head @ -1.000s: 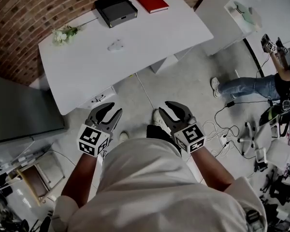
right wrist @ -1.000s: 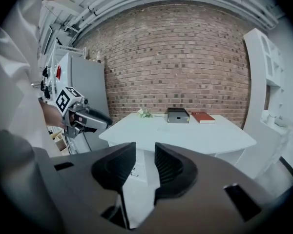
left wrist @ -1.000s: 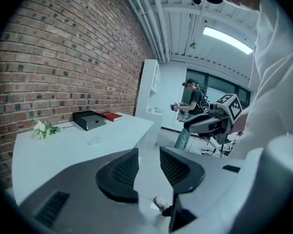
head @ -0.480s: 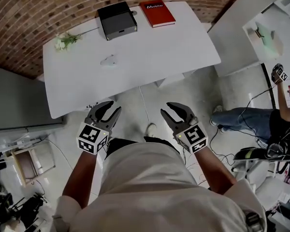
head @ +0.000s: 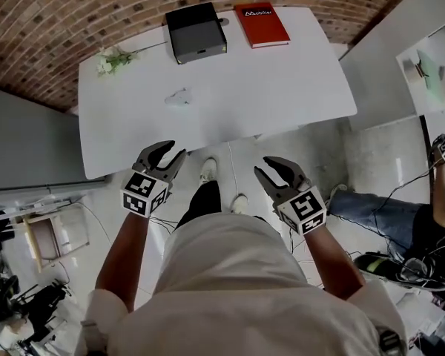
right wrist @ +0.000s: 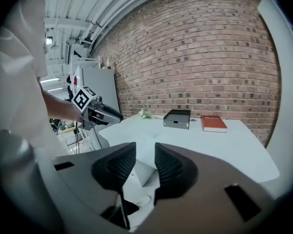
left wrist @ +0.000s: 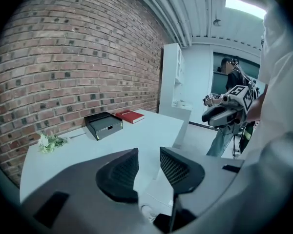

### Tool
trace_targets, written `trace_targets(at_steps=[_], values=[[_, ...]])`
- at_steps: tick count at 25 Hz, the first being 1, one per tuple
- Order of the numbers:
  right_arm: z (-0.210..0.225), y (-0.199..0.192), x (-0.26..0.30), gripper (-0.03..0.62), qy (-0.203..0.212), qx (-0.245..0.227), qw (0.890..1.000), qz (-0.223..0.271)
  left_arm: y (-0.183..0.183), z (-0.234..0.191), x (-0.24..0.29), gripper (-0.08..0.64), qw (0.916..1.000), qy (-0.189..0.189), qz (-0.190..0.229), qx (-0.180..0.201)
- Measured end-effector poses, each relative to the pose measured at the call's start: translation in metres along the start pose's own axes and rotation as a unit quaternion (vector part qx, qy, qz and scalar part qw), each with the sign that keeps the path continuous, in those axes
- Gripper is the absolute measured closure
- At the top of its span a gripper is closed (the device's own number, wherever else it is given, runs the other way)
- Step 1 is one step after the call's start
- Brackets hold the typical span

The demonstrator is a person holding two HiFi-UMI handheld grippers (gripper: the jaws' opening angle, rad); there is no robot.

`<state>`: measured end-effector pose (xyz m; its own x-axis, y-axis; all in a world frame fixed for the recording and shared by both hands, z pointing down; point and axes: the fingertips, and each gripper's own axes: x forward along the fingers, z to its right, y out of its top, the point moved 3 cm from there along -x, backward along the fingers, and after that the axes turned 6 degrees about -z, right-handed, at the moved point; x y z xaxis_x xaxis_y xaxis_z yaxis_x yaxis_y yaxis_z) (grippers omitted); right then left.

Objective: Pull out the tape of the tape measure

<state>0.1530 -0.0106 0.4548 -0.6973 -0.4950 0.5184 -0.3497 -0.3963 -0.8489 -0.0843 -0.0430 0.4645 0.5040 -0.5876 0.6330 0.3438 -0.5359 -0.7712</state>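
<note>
A small pale object, probably the tape measure (head: 178, 97), lies on the white table (head: 282, 87), left of its middle. Both grippers hover over the floor just short of the table's near edge, well apart from that object. My left gripper (head: 174, 150) is open with nothing between its jaws; its own view shows the gap (left wrist: 149, 155) with only table behind it. My right gripper (head: 265, 165) is open and empty too, its gap (right wrist: 145, 150) facing the table. Each gripper shows in the other's view: the right gripper (left wrist: 224, 113) and the left gripper (right wrist: 100, 113).
A black box (head: 196, 32), a red book (head: 262, 24) and a sprig of white flowers (head: 111, 60) sit along the table's far edge by the brick wall. A grey cabinet (head: 30, 147) stands left. A seated person (head: 400, 221) and cables are at the right.
The person has stepped toward the table, so it now sits nearer and more central in the head view. Both grippers came up close to its near edge. Their jaws stayed as wide as before.
</note>
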Motion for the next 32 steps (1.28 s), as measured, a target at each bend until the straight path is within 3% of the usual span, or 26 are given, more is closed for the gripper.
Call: trace_targets(at_steps=[8,15,25,32], values=[[0.028,0.030,0.032,0.468,-0.032,0.014,0.999,-0.016,-0.009,-0.088,0.052,0.418,0.9977,-0.011,-0.052,0.044],[0.044,0.052,0.070,0.468,-0.055,0.030,0.998,-0.031,-0.024,-0.143,0.100,0.400,0.9880,-0.046,-0.105,0.103],[0.051,0.060,0.098,0.468,-0.092,0.058,0.993,-0.055,-0.041,-0.181,0.150,0.387,0.9668,-0.096,-0.149,0.184],[0.049,0.067,0.107,0.468,-0.115,0.069,0.989,-0.065,-0.049,-0.193,0.169,0.377,0.9549,-0.127,-0.164,0.212]])
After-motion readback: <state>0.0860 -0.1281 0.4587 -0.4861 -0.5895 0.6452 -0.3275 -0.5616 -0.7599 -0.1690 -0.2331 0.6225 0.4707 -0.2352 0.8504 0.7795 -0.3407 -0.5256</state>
